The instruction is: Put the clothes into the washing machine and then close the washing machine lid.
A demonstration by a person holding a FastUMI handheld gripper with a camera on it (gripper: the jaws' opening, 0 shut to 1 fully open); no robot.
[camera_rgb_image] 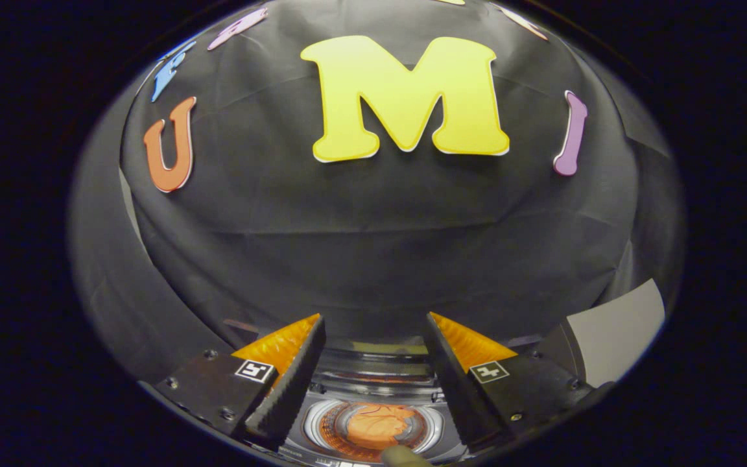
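Note:
My gripper [373, 334] is open, its two fingers spread wide with nothing between them. Below and between the fingers I look down into the washing machine [373, 383]. Its round drum opening [373, 425] holds an orange garment [373, 423] lying inside. The raised lid of the machine appears as a glossy dark panel [373, 366] just beyond the drum. A small olive-coloured thing [403, 456] pokes in at the near rim of the drum; I cannot tell what it is.
The black cloth wall of the booth [373, 259] hangs straight ahead beyond the machine. A pale grey panel [620, 327] stands to the right of the right finger.

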